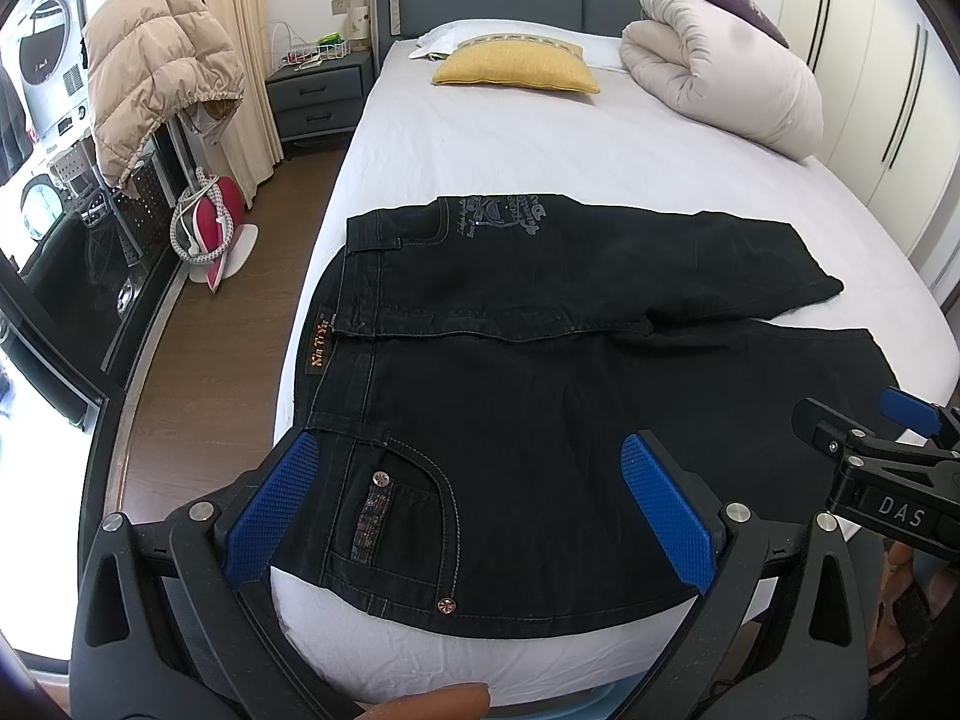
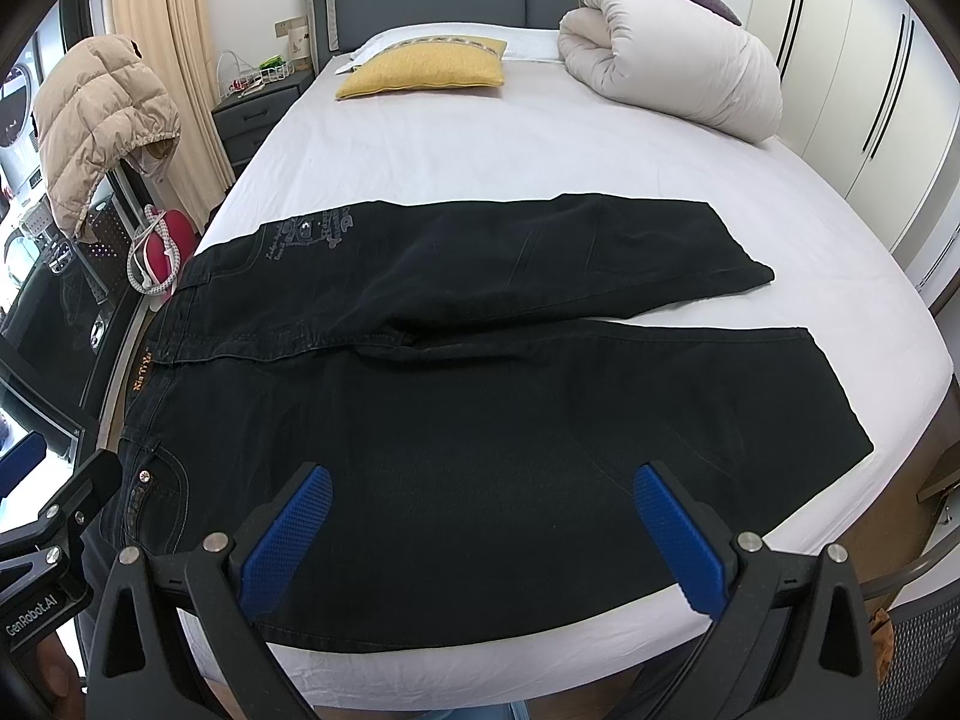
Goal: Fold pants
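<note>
Blue pads: the left gripper stands with its ribbed blue fingers spread wide and nothing between them but air; below the gap lies the hip pocket of the pants.
Right jaws: the right gripper is likewise spread wide and holds nothing, poised over the thigh of the near leg.
Pants: black denim pants lie flat on the white sheet of the bed, across its foot end.
Long axis: it runs side to side across the mattress, waistband toward the left edge, hems toward the right.
Facing: the orange waist label sits at the left end; the far half shows a printed back pocket, the near half a riveted front pocket.
Legs: the two legs part toward the right, a wedge of sheet between the hems; the far hem stops short of the near hem.
Near edge: the near side seam runs just inside the mattress edge, a thin strip of sheet showing before it.
Left edge: the waistband reaches almost to the mattress side, with wood floor beyond.
Open room: bare sheet stretches from the far leg up to a yellow cushion and a rolled duvet, both well apart from the pants.
</note>
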Demonstrator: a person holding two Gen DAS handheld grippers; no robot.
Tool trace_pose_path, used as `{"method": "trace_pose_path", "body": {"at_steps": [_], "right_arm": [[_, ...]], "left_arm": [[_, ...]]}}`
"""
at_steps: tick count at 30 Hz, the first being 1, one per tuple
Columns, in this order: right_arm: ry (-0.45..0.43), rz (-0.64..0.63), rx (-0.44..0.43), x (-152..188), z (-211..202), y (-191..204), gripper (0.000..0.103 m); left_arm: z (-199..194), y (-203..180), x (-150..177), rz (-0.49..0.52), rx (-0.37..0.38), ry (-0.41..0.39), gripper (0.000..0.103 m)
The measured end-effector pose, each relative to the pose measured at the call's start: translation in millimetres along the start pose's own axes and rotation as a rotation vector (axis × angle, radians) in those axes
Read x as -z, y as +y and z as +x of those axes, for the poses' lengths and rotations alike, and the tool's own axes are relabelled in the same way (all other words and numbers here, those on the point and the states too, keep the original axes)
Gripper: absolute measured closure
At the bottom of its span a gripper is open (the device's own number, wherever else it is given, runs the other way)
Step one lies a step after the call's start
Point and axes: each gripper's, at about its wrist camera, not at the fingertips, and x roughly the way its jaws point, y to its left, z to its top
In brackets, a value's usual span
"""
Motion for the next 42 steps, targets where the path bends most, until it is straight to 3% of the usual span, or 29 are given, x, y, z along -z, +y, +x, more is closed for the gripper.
{"method": "trace_pose_path", "body": {"at_steps": [13,17,22,24,27,31,35,37,39,42], "right_arm": [[0.003,-0.001,-0.001,4,2,2,0.000],[0.003,0.000,-0.003,5,3,4,0.000],[0.011,-0.005,-0.016,4,6,3,0.000],[0.009,-0.011,-0.026,-1,8,1,0.000],[-0.019,-0.009,-0.056,-11,9,-6,0.000],[-0.100,-0.005,-0.139,-28,7,-17,0.000],[-0.136,0.000,-0.181,-55,18,-32,0.000],[-0.149,-0.024,-0.180,-69,26,-38,0.000],[-0.162,-0.069,-0.177,-83,35,-39,0.000],[-0.168,-0.155,-0.171,-103,52,-38,0.000]], "left_arm": [[5,-3,15,0.044,-0.028,-0.028,0.000],[2,-1,13,0.044,-0.003,-0.044,0.000],[9,18,-1,0.025,0.085,-0.061,0.000],[17,20,-9,0.063,0.081,-0.056,0.000],[20,19,-17,0.142,0.033,-0.137,0.000],[21,29,-25,0.115,-0.028,-0.223,0.000],[42,44,-37,0.062,-0.102,-0.143,0.000],[69,61,-52,0.004,-0.094,-0.009,0.000],[95,80,-68,-0.047,-0.068,0.070,0.000],[116,96,-95,-0.026,-0.034,0.020,0.000]]}}
